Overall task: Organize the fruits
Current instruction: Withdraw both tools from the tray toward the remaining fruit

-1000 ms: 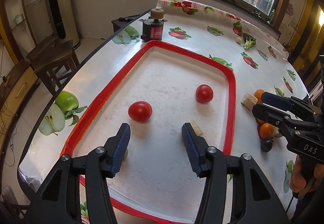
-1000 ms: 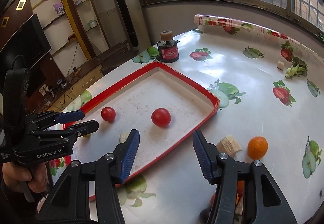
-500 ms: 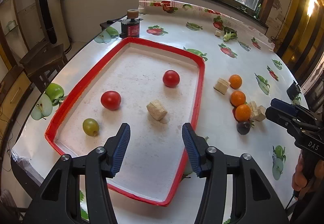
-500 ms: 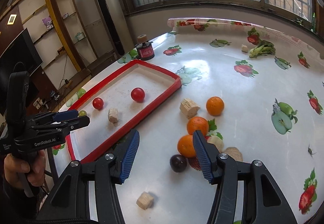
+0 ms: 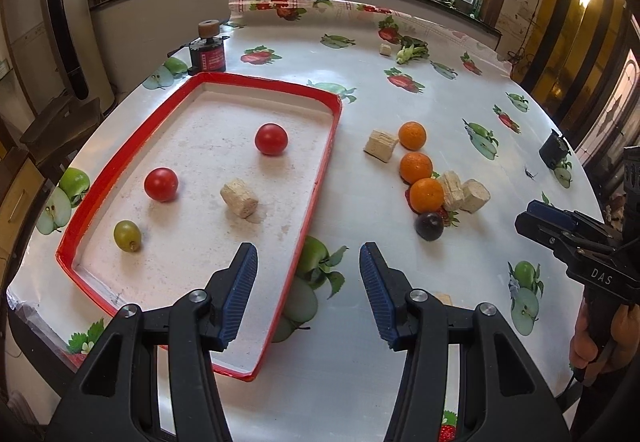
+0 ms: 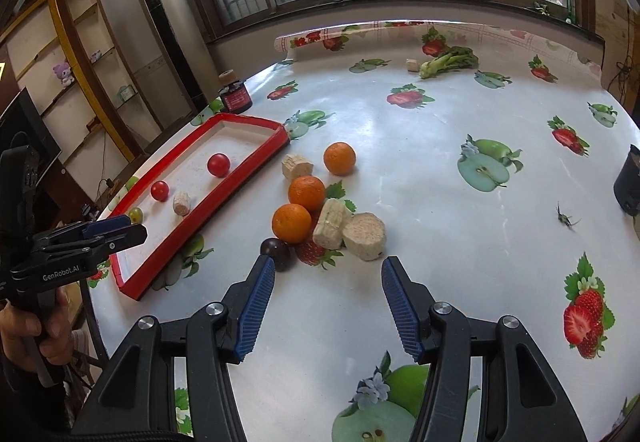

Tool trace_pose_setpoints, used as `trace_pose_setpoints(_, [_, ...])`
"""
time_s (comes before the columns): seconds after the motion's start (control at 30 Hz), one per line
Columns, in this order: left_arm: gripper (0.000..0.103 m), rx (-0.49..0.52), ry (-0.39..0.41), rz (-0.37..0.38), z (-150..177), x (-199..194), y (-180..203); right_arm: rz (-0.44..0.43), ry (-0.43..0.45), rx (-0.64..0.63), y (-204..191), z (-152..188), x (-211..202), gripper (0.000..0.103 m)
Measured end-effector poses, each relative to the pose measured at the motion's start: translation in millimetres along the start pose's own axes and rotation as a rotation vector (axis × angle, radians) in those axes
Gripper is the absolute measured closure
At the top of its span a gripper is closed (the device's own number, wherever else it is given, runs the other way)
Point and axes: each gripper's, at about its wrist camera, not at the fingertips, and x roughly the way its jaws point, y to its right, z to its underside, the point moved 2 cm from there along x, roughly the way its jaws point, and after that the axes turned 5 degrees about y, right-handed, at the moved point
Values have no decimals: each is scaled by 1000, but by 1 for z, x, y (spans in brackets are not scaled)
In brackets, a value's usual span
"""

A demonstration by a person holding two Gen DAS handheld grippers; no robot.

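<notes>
Both claws hang spread wide and hold nothing: the left gripper (image 5: 306, 290) over the red tray's (image 5: 320, 166) near right rim, the right gripper (image 6: 328, 306) near a dark plum (image 6: 277, 248) its finger partly hides. Three dimpled oranges (image 6: 298, 192) lie right of the tray among rough, fibrous beige blocks (image 6: 364, 231). Two glossy tomatoes (image 5: 271, 138), a green grape (image 5: 127, 235) and another block sit inside the tray.

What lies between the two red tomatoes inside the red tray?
Nothing: in the left wrist view, the tray floor between the near tomato and the far tomato is bare.
</notes>
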Motion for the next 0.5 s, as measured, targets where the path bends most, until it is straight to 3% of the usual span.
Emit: trace_pose_setpoints(0.5, [51,55,-29,49,2,9,39,20,1,40,23,11,-6,45])
